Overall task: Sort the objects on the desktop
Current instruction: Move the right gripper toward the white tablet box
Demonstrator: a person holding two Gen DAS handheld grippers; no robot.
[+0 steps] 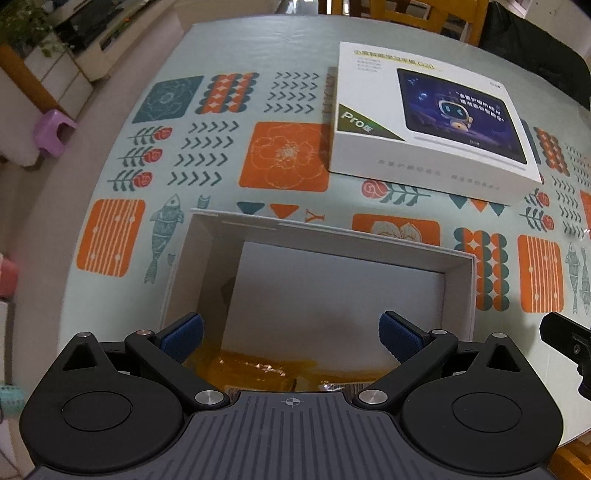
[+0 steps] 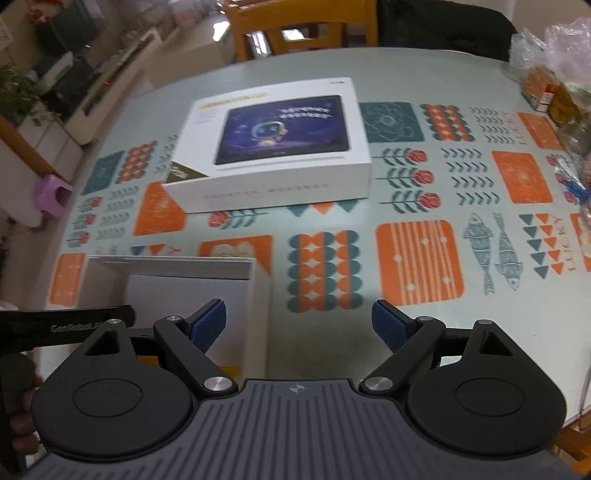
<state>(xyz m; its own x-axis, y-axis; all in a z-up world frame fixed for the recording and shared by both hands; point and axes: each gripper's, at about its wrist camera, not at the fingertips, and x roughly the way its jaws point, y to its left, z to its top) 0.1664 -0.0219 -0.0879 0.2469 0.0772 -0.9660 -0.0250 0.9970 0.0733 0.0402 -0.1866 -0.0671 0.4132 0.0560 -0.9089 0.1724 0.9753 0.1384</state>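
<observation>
While hovering over open box tray [image 1: 458, 291], left gripper [image 1: 291, 332] spread wide, empty | yellow packet [image 1: 255, 369] already inside, 6 o'clock | right gripper [image 2: 299, 321] gaping too, beside tray | lid [image 1: 424, 122] parked 1 o'clock, probably for closing

It is a home dining room: patterned tablecloth [image 2: 417, 258], wooden chair [image 2: 295, 29], houseplant [image 1: 26, 26], small purple stool [image 1: 53, 133].

Open white box [image 1: 458, 291] near closed tablet box [image 1: 424, 122]
</observation>
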